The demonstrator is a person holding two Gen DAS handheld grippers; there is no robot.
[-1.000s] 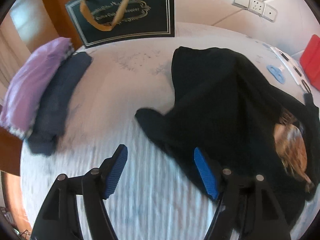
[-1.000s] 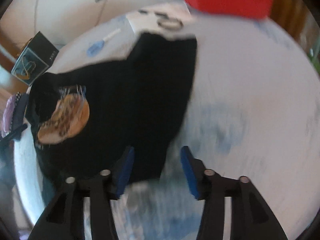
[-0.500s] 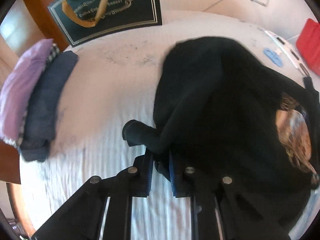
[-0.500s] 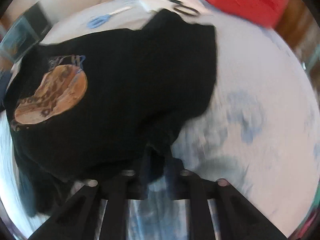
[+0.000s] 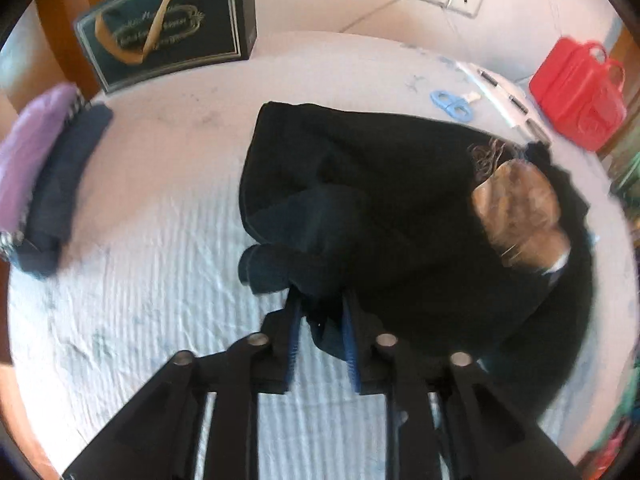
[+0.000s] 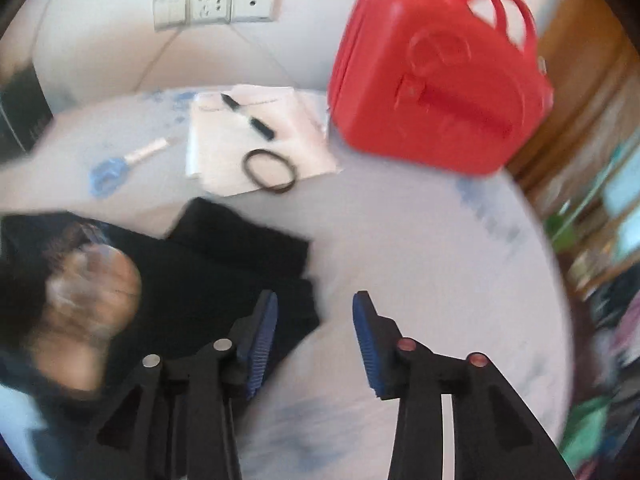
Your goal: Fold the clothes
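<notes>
On the round, white-quilted surface [image 5: 152, 320]: one black long-sleeved garment with a tan printed patch [image 5: 400, 208], lying crumpled at centre. Left gripper [image 5: 320, 320]: jaws opening, a dark fold of sleeve between them, pads apparently in contact. Right gripper [image 6: 316, 320]: jaws opening, spread, nothing between them, cloth edge just beside. Risk: sleeve slips free early, spoiling the fold. Clearance: open room on the near side; red plastic case [image 6: 436, 92] and folded pile of lilac and navy clothes [image 5: 44, 176] crowd the rim.

Black top [image 5: 380, 184] with a tan leopard-ish print [image 5: 516, 208], red case [image 6: 432, 92], lilac [image 5: 28, 156] and navy folded clothes [image 5: 60, 184], white ribbed cover [image 5: 140, 280].
</notes>
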